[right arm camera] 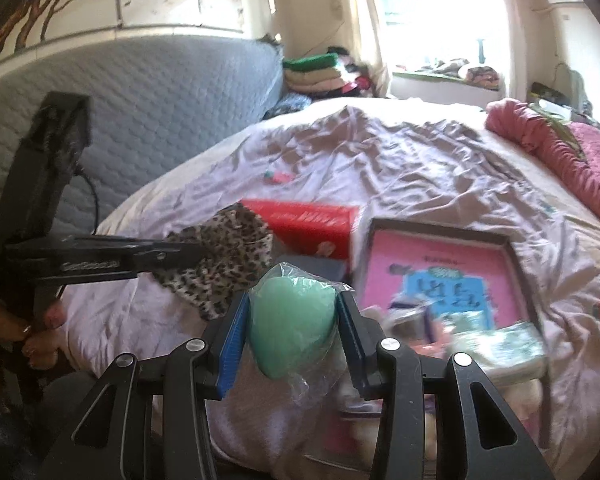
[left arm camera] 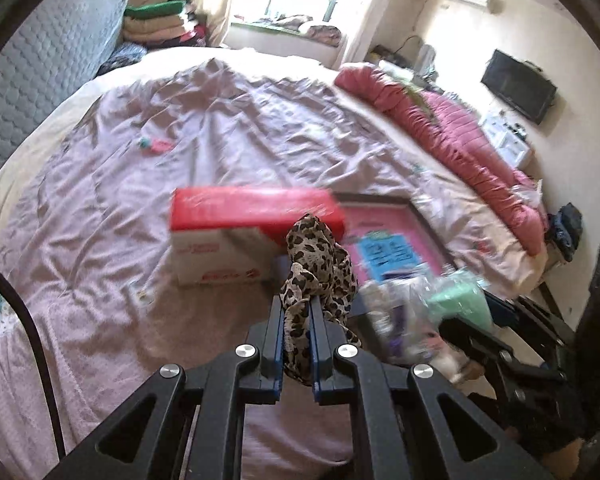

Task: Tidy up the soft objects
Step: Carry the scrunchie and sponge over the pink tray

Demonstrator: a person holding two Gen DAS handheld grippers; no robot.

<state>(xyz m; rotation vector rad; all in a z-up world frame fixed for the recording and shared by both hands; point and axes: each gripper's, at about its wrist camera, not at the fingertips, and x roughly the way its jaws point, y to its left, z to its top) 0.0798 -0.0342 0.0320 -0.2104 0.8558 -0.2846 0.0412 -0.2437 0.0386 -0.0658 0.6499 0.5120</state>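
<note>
Clamped between the left hand-held gripper [left arm camera: 296,304] pads, a leopard-print fabric piece [left arm camera: 316,256] hangs above the wrinkled lilac bedsheet [left arm camera: 240,120]. Beside it, the right hand-held gripper [right arm camera: 294,312] squeezes a mint-green soft pad in clear plastic wrap [right arm camera: 292,320] (near a red-and-white cardboard box [right arm camera: 312,228]).

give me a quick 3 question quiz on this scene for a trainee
1. True or false: the left gripper is shut on a leopard-print cloth.
2. What does the right gripper hold? A) red and white box B) mint green soft item in clear wrap C) pink quilt
3. Fill in: the red and white box sits on the ____.

Key:
1. True
2. B, the mint green soft item
3. Bed
</note>
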